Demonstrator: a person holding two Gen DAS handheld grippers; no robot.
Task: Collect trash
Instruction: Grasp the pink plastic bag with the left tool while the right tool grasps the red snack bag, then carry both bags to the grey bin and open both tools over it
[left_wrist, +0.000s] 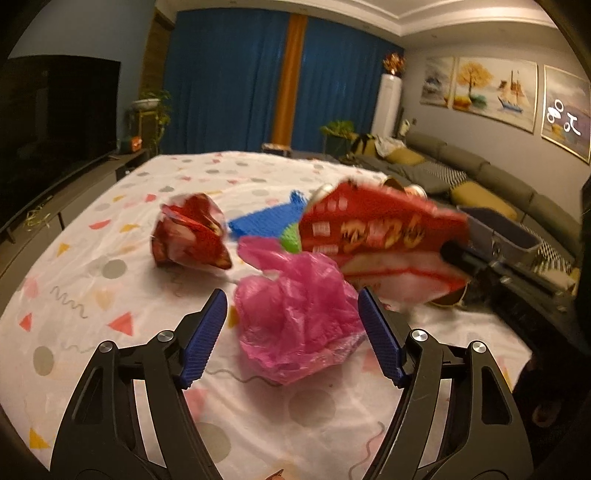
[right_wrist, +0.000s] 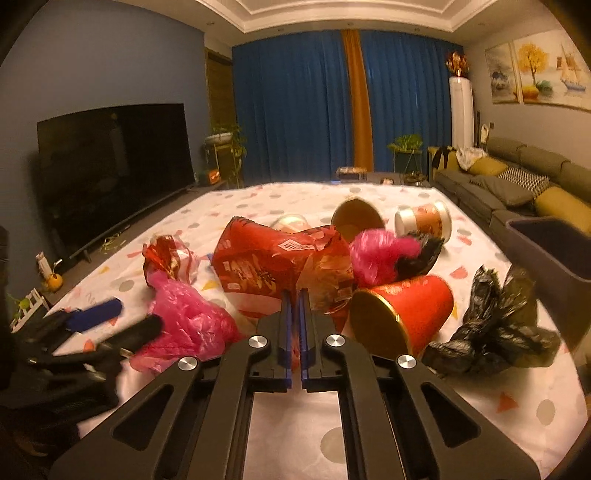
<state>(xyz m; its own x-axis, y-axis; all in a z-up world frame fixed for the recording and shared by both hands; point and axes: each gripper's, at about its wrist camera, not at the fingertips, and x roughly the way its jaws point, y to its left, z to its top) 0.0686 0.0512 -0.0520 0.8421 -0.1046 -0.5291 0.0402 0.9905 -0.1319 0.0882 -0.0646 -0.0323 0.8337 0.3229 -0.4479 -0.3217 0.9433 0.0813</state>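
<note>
A crumpled pink plastic bag (left_wrist: 295, 321) lies on the patterned cloth between the open fingers of my left gripper (left_wrist: 291, 306); it also shows in the right wrist view (right_wrist: 188, 325). My right gripper (right_wrist: 294, 295) is shut on a large red snack bag (right_wrist: 273, 269), held above the table; in the left wrist view the bag (left_wrist: 380, 229) hangs blurred at the right. A smaller crumpled red wrapper (left_wrist: 192, 232) lies to the left.
A red paper cup (right_wrist: 406, 314) on its side, a black plastic bag (right_wrist: 495, 332), a pink-and-black bundle (right_wrist: 388, 254), a jar (right_wrist: 424, 219) and another cup (right_wrist: 356, 218) lie on the table. A dark bin (right_wrist: 554, 254) stands at the right edge. A blue mesh piece (left_wrist: 266, 221) lies behind.
</note>
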